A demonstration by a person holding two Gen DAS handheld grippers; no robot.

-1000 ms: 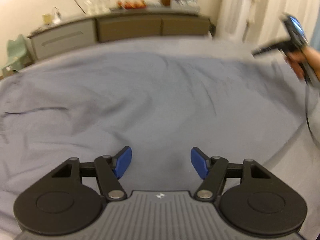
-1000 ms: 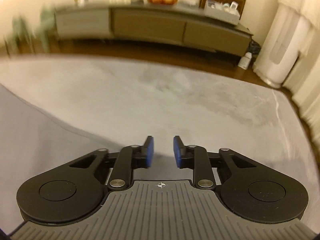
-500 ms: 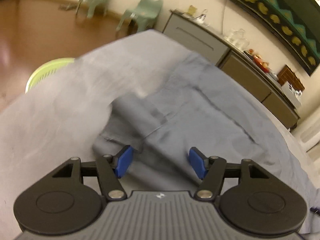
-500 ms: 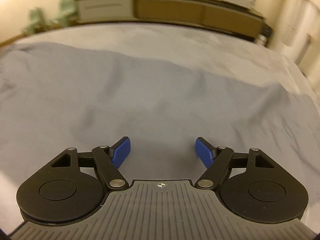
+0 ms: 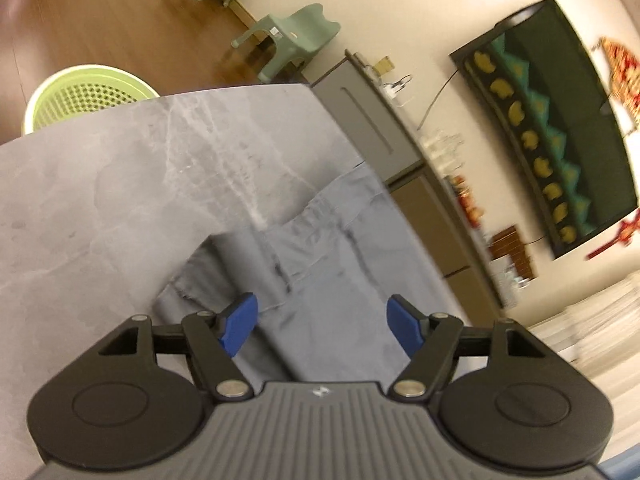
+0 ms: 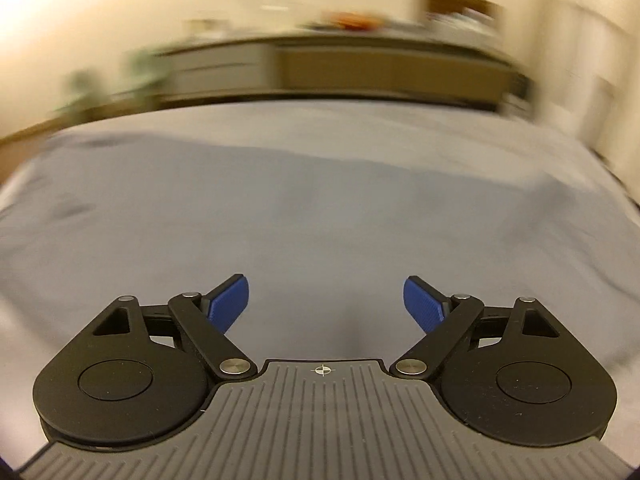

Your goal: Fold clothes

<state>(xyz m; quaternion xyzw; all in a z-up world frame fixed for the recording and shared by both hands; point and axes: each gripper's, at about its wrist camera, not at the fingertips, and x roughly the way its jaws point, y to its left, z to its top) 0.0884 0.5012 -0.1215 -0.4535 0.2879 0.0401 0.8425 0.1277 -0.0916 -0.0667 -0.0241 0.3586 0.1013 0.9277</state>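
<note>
In the left wrist view a lime-green perforated plastic laundry basket (image 5: 86, 98) stands on the floor at ten o'clock, beyond the edge of the grey marbled tabletop (image 5: 100, 200). The blue-grey cloth garment (image 5: 328, 272) lies on that top from the centre toward one o'clock, a stitched seam and a hemmed edge showing. A second ago this view was level over a broad stretch of cloth; now it is rolled hard, with the seamed end of the garment straight ahead. The left gripper (image 5: 322, 326) hangs over that end, its blue pads wide apart and just opened a little further; cloth lies below the gap, and neither pad presses on it.

In the blurred right wrist view the same garment (image 6: 320, 208) spreads from nine to three o'clock. The right gripper (image 6: 326, 304) had its pads nearly together a second ago; they have just swung wide, with nothing pinched between them.

Both tools look free, so a fresh grasp at the garment's edges seems the next step before another fold.
</note>
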